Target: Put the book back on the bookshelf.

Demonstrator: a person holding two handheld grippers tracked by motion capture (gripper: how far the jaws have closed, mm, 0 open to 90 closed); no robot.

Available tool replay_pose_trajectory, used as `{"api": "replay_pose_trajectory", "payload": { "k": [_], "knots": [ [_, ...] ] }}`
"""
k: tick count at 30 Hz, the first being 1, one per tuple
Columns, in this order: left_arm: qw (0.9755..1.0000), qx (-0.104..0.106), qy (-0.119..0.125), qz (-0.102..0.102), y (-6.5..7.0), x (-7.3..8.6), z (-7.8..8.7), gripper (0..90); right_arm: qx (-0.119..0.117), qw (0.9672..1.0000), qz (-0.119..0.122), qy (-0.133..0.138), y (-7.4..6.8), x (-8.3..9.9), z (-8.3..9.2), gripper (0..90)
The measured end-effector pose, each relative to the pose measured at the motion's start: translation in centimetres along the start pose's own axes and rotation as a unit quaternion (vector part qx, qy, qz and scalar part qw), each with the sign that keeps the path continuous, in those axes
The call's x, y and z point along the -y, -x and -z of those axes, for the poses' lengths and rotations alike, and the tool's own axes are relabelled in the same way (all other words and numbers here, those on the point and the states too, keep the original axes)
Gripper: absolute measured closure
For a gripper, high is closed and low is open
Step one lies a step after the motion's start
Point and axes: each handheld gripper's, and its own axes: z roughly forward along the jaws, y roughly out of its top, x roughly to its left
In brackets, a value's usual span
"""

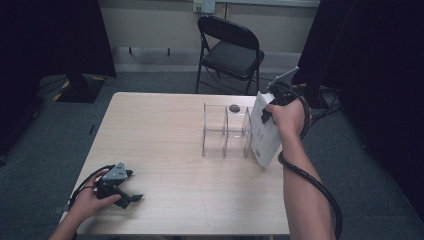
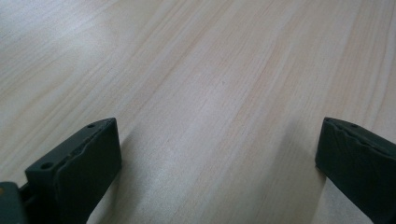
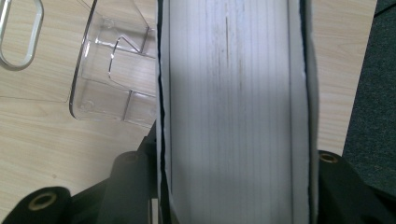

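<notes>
Presently, a thick white book [image 1: 264,134] is clamped between the fingers of the right gripper [image 1: 270,107], held upright just beside the right end of a clear plastic divided organiser [image 1: 225,131] on the pale wooden counter [image 1: 165,150]. In the right gripper view, the book's page edges [image 3: 233,107] are seen pressed on both sides by the fingers. The left gripper [image 1: 122,192] is rested on the counter's near left corner, well apart, its fingers [image 2: 84,172] spread wide with nothing between them.

Pale matt wood-grain table [image 1: 165,150], glossy clear plastic rack [image 1: 225,132], smooth white paper book [image 1: 264,132].
</notes>
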Motion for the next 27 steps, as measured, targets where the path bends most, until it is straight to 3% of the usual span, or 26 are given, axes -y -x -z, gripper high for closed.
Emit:
{"api": "replay_pose_trajectory", "payload": {
  "k": [27],
  "knots": [
    [1.0, 0.001, 0.0, -0.001, -0.02, 0.0, 0.01, 0.0, 0.007, 0.9999, -0.012, 0.003, -0.12, -0.9, -1.0, 52.1]
  ]
}}
